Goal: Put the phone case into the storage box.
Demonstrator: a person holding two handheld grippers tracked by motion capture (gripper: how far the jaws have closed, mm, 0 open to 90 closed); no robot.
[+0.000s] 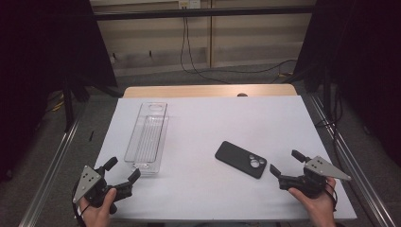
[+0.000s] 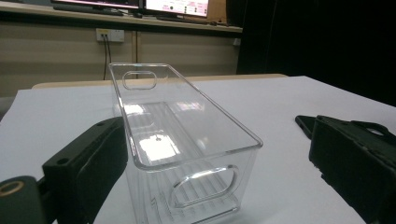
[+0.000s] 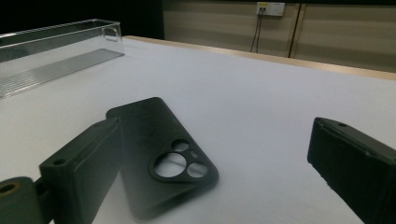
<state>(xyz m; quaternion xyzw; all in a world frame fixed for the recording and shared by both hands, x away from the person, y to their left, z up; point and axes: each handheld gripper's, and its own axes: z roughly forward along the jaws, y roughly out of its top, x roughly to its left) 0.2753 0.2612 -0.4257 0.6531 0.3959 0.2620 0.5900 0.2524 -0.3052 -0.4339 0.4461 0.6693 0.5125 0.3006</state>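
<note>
A person is holding two sets of tongs low over a white-covered counter (image 1: 213, 123). The left tongs (image 1: 124, 170) are sitting at about 7 o'clock on the counter, spread wide and gripping nothing, with the near short end of a clear plastic bin (image 1: 147, 137) lying just ahead of them; in the left gripper view that bin (image 2: 182, 140) is standing upright between the two parted jaws, its handle cutout facing the camera, not visibly touched by either jaw. The bin is running lengthwise toward 11 o'clock. The right tongs (image 1: 286, 163) are resting at about 5 o'clock, also spread wide and holding nothing. A black phone case (image 1: 241, 159) is lying flat, back side up, just toward 9 o'clock of them; in the right gripper view the phone case (image 3: 163, 154) is showing its camera cutouts beside the left-hand jaw.
</note>
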